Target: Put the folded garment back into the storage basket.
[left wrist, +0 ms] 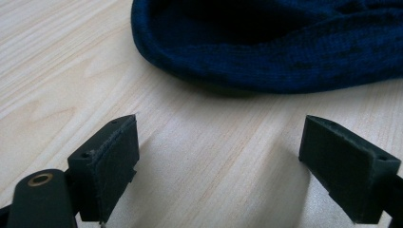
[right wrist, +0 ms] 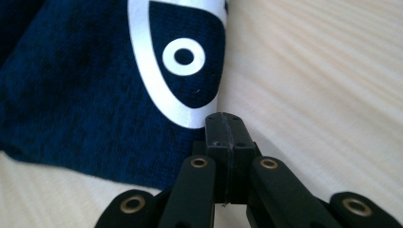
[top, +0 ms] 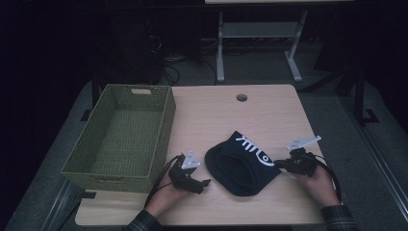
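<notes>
A dark navy knit hat (top: 243, 163) with a white print lies crumpled on the wooden table (top: 269, 110), near the front edge. My left gripper (top: 202, 185) rests on the table just left of the hat, held by a hand. Its jaws stand wide open in the left gripper view (left wrist: 218, 137), with bare wood between them and the hat's rim (left wrist: 266, 52) a little ahead. My right gripper (top: 278, 164) is at the hat's right edge. There its jaws (right wrist: 225, 121) are shut together, the tip against the border of the printed fabric (right wrist: 85, 80), with no cloth visibly pinched.
A green woven basket (top: 166, 120) stands on the table's left side, close to my left hand. A round cable hole (top: 241, 97) sits at the table's far edge. Beyond the table a white desk frame (top: 220, 48) stands on the dark floor.
</notes>
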`<control>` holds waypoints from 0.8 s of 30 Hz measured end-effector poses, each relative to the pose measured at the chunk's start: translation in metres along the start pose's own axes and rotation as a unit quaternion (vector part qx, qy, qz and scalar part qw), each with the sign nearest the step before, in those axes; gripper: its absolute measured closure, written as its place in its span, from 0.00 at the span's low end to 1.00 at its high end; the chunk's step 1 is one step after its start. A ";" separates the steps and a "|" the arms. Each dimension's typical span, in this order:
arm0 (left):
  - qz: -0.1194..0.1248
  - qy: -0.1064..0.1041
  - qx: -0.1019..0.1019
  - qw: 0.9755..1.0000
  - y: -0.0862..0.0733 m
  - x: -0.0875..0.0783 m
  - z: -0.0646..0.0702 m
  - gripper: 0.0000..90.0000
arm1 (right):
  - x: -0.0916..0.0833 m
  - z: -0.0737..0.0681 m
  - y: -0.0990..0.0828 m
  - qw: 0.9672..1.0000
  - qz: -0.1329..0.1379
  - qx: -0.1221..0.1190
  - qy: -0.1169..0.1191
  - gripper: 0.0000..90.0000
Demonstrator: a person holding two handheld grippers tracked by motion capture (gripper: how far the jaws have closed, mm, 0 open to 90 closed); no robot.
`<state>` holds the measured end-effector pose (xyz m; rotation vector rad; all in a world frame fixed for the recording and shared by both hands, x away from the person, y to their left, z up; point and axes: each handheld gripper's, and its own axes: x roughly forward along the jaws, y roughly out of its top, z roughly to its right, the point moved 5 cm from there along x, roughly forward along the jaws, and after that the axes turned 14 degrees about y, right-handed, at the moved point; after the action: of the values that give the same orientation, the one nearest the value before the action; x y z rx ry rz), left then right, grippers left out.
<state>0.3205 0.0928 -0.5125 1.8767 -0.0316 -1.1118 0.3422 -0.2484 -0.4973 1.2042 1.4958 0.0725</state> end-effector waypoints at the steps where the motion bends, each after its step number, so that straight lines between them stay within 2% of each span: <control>1: 0.000 0.000 0.000 1.000 0.000 0.000 0.000 0.14 | 0.000 0.000 0.000 1.000 0.000 0.000 0.000 1.00; 6: 0.000 0.000 0.000 1.000 0.000 0.000 0.000 0.14 | -0.002 -0.013 -0.006 1.000 0.000 -0.007 0.005 1.00; 8: 0.000 0.001 0.001 1.000 0.000 0.000 0.000 0.14 | -0.001 -0.021 -0.010 1.000 0.003 -0.007 0.015 1.00; 10: 0.000 0.001 0.001 1.000 0.000 0.000 0.000 0.14 | -0.001 -0.022 -0.011 1.000 0.003 -0.010 0.018 1.00; 12: 0.000 0.001 0.001 1.000 0.000 0.000 0.000 0.14 | 0.000 -0.031 -0.013 1.000 0.002 -0.015 0.023 1.00; 18: 0.000 0.001 0.002 1.000 0.000 0.000 0.000 0.14 | 0.001 -0.034 -0.016 1.000 0.003 -0.015 0.019 1.00; 20: 0.000 0.001 0.002 1.000 0.000 0.000 0.000 0.14 | -0.003 -0.033 -0.015 1.000 0.017 -0.011 0.008 1.00; 21: 0.000 0.001 0.002 1.000 0.000 0.000 0.000 0.14 | -0.005 -0.031 -0.014 1.000 0.023 -0.010 0.002 0.99; 22: 0.000 0.001 0.002 1.000 0.000 0.000 0.000 0.14 | -0.007 -0.029 -0.015 1.000 0.027 -0.006 -0.005 0.91; 23: 0.000 0.001 0.002 1.000 0.000 0.000 0.000 0.14 | -0.007 -0.029 -0.015 1.000 0.027 -0.006 -0.005 0.91; 24: 0.000 0.001 0.002 1.000 0.000 0.000 0.000 0.14 | -0.010 -0.024 -0.017 0.999 0.036 0.003 -0.023 0.80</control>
<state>0.3208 0.0930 -0.5124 1.8814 -0.0333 -1.1105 0.3119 -0.2498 -0.4929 1.2574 1.4138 0.0895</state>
